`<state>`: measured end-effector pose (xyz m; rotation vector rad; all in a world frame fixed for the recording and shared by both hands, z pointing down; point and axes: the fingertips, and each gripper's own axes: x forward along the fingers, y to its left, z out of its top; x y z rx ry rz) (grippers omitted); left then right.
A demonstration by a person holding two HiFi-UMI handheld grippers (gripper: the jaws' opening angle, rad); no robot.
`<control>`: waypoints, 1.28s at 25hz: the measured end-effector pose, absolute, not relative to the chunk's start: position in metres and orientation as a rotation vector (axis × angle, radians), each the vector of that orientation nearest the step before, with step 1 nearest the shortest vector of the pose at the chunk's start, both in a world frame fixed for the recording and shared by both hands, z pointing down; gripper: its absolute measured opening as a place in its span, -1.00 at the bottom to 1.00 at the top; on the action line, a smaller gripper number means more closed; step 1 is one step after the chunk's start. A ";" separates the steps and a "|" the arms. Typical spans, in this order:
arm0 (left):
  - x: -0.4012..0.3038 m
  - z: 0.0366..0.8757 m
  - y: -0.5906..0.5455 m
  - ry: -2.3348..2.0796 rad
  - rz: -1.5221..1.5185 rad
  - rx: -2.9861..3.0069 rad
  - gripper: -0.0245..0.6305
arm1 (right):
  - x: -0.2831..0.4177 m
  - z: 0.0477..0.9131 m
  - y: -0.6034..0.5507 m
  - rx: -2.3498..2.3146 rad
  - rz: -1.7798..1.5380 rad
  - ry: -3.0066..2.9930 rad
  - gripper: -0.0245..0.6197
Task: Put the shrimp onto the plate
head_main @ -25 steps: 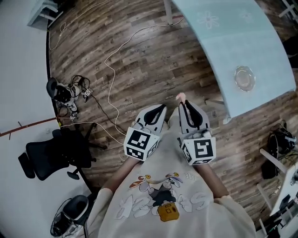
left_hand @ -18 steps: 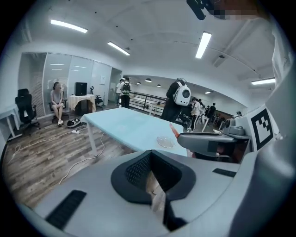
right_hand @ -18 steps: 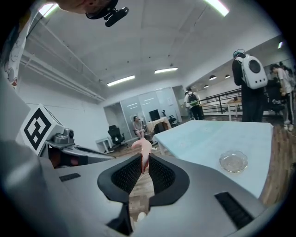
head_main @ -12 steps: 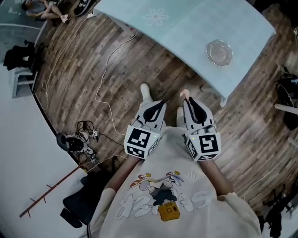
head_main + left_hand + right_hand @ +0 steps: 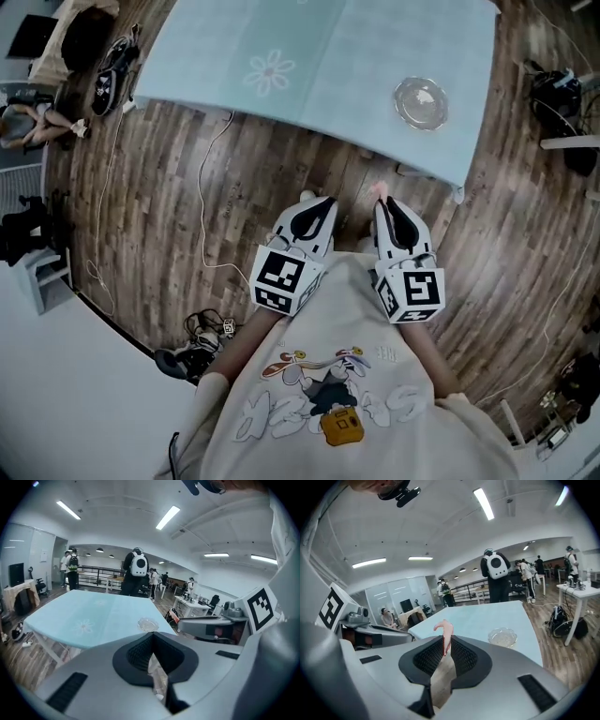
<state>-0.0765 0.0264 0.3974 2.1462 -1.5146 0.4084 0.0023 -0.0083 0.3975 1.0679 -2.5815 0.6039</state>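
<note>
Left gripper [image 5: 327, 201] is held low in front of the person's shirt [image 5: 328, 375], above the wood floor [image 5: 169, 197] and off the table [image 5: 328, 47]. In the left gripper view its tips are pressed together with nothing between them [image 5: 151, 638]. Right gripper [image 5: 382, 202] sits just beside it, tips pointing at the table's near edge. It is clamped on the shrimp [image 5: 445, 632], pink, with one end sticking up past the tips [image 5: 379, 190]. The shrimp is in the air over the floor, short of the table. Plate [image 5: 420, 101], clear glass, is on the table near its near-right corner, well apart from both grippers. A flower print [image 5: 270, 72] is on the table's left part.
</note>
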 end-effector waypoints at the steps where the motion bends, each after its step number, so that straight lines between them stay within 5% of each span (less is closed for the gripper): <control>1: -0.084 0.396 0.022 -1.486 0.411 2.174 -0.90 | -0.004 0.395 -0.011 1.117 0.618 -2.570 -0.71; 19: -0.122 0.396 0.010 -0.928 0.439 2.513 -0.90 | -0.042 0.392 0.014 1.797 0.703 -2.280 -0.72; 32: -0.131 0.389 0.011 -0.947 0.381 2.533 -0.90 | -0.062 0.381 0.003 1.742 0.663 -2.313 -0.72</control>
